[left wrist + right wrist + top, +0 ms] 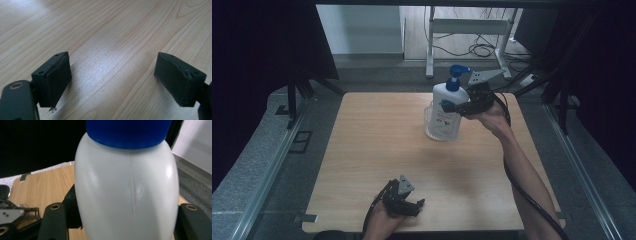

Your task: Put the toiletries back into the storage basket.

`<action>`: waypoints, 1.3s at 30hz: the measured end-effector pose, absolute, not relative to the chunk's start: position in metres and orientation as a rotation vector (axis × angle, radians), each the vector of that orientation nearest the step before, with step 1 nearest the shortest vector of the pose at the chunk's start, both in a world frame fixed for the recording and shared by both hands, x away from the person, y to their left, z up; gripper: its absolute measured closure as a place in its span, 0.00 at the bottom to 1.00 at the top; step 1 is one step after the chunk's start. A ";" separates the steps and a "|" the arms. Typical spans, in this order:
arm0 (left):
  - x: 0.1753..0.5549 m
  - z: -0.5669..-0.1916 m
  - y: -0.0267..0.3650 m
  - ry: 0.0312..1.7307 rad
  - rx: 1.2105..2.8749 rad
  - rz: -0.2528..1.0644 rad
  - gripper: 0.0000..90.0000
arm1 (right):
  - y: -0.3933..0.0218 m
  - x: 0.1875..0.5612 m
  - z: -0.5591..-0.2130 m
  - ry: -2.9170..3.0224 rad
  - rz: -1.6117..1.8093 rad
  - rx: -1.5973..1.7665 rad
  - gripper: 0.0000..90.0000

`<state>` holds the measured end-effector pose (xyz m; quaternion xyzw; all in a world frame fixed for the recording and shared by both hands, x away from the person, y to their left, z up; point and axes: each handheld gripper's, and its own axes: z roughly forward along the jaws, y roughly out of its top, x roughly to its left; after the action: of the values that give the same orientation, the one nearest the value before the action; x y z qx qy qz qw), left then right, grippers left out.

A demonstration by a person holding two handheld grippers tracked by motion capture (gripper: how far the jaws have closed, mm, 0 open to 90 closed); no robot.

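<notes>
A white pump bottle (443, 100) with a blue pump head (457, 75) is upright at the back right of the wooden table (372, 150). My right gripper (452, 106) is shut on its body from the right side. In the right gripper view the bottle (127, 195) sits between the two black jaws of the right gripper (125, 220). The bottle's lower part is inside a clear round container (432, 131). My left gripper (419, 206) lies near the table's front edge. It is open, with bare wood between the jaws of the left gripper (112, 82).
Dark curtains hang at both sides. Behind the table a white metal frame (472, 27) and loose cables (482, 50) lie on the floor. Grey rails (267, 170) run along the table's left and right.
</notes>
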<state>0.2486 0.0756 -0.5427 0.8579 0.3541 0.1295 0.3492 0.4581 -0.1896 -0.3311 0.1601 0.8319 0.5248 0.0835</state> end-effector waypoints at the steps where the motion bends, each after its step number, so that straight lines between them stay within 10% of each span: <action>1: 0.249 -0.543 0.076 0.918 2.223 0.335 0.15 | -0.190 0.460 -0.330 2.479 1.574 0.480 0.43; 39: 0.249 -0.543 0.075 0.911 2.226 0.332 0.15 | -0.182 0.517 -0.324 2.441 1.540 0.532 0.43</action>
<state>0.2489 0.0752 -0.5426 0.8591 0.3514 0.1281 0.3492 0.5170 -0.1818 -0.3236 0.1804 0.8273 0.5219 0.1031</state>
